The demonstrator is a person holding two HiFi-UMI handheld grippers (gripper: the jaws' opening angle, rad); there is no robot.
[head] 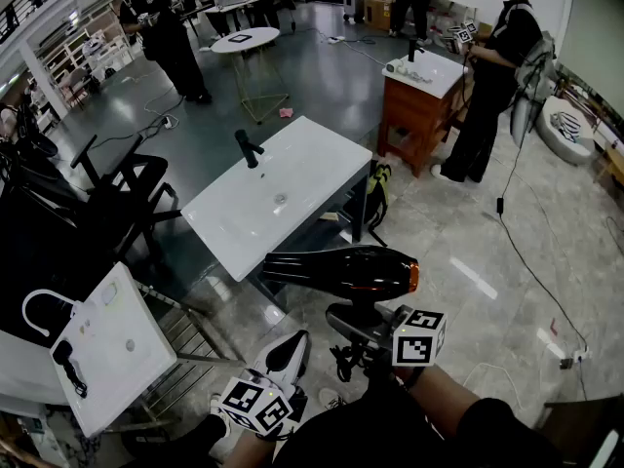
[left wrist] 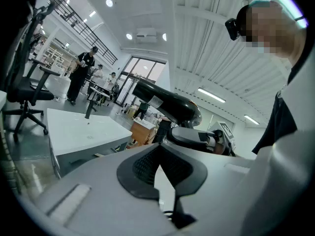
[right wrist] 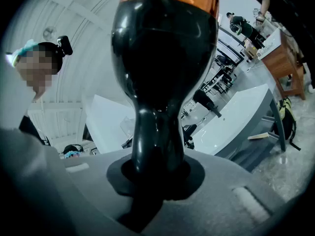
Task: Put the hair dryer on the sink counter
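Right gripper [right wrist: 156,176] is clamped on the handle of the dryer [head: 341,269], and the pads grip both sides of the handle with no visible slack. I hold the dryer in the air with its barrel about level and its nozzle aimed at the counter [head: 312,159], over the floor just short of the near edge. Left gripper [left wrist: 160,156] sits low beside the right one, jaws together and empty. I judge the step in hand to be the carry and set-down. I would keep the clamp firm and move the dryer forward until the whole barrel is over the white top. I would then lower it onto a flat part of the top, well clear of the faucet [head: 248,148] and not over the drain [head: 281,199]. The jaws should part only once the barrel's weight rests on the surface, because a round barrel can roll toward the edge. I would keep the left gripper out of the path, ready to steady the barrel if it rocks.
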